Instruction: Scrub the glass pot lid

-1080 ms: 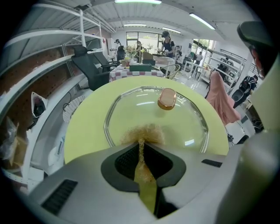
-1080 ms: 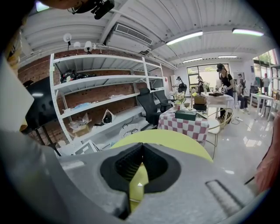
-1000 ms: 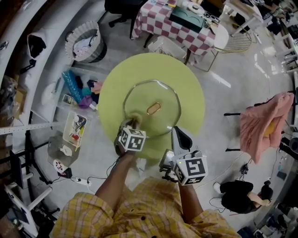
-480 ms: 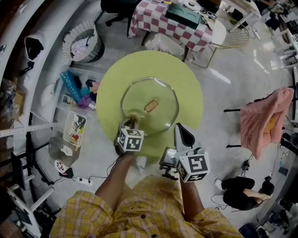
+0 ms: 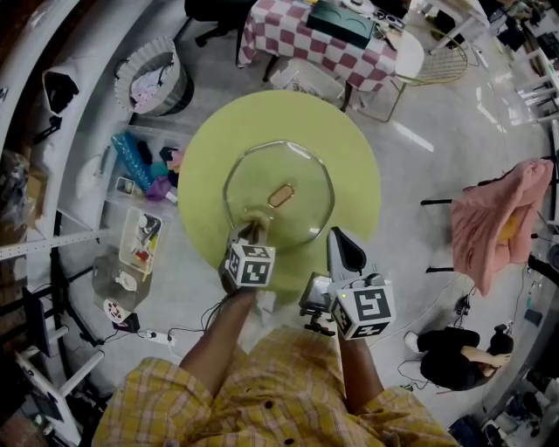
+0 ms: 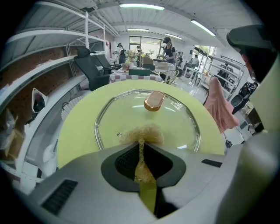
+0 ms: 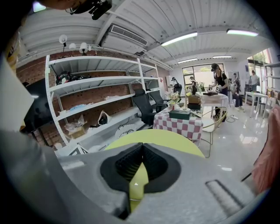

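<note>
Glossy grey floor (image 5: 454, 157), brick wall (image 7: 94, 107), metal shelving (image 7: 100, 80).

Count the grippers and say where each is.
2. The left gripper, shut on a scrubber, sits at the near rim of the glass lid. The right gripper, shut and empty, is over the near edge of the green table.

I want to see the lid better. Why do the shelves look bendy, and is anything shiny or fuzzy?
Left gripper view: the wide lens bends the shelves, corners go dark, and ceiling lights glint off the lid. Right gripper view: shelves bow too; the right gripper up close looks soft. Head view: bright glare streaks the floor; the table looks sharp.
</note>
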The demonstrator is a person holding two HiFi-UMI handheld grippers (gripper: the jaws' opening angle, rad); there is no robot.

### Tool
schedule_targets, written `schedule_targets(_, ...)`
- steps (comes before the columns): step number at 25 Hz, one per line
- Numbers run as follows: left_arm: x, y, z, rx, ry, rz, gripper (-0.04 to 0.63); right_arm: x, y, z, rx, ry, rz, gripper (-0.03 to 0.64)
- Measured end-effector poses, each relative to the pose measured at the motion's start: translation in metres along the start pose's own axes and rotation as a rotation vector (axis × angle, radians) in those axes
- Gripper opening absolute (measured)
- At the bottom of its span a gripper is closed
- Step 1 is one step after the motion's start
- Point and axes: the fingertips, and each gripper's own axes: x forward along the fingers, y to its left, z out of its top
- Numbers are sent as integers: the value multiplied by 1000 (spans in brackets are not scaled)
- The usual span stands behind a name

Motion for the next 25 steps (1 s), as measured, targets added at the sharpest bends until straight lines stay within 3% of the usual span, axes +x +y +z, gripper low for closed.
schedule_targets(14, 4, -34, 2, 19, -3, -36, 35, 1, -11, -3, 8, 1, -4, -3)
schedule_targets(25, 12, -79, 9, 94, 6, -98, 35, -5, -26, -3, 20, 1, -13, -3)
